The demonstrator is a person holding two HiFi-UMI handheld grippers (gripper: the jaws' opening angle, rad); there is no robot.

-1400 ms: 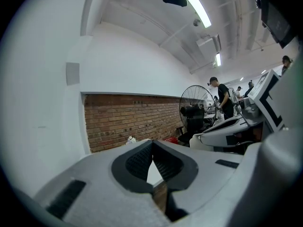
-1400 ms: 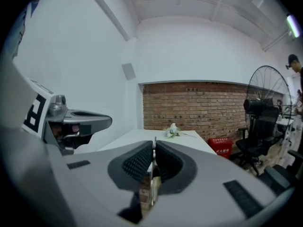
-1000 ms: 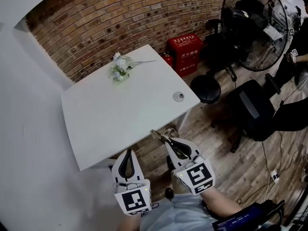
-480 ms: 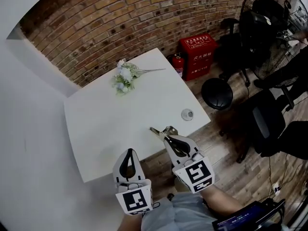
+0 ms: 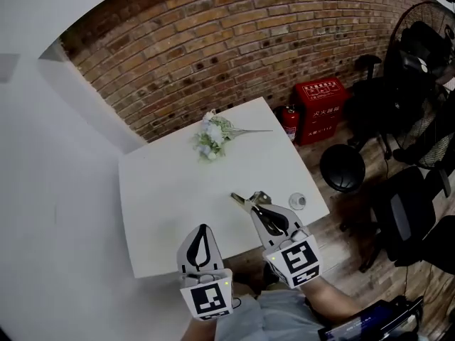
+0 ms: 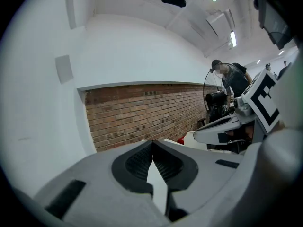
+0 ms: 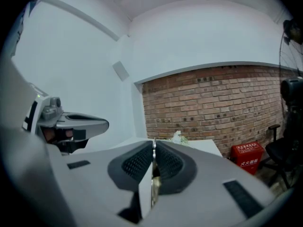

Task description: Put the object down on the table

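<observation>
Holding a small metal object [image 5: 244,199] pinched between its jaws, the right gripper [image 5: 259,208] hovers over the near edge of the white table [image 5: 170,190]. The left gripper [image 5: 203,231] has its jaws together on nothing. The object does not look set down yet, so lowering and letting go remain.

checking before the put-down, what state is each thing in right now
left gripper: shut, nothing between its jaws
right gripper: shut on the metal object
metal object: held over the table, sticking out past the jaw tips
flower bunch: lying on its side on the table
small round disc: flat on the table, near its right edge
</observation>
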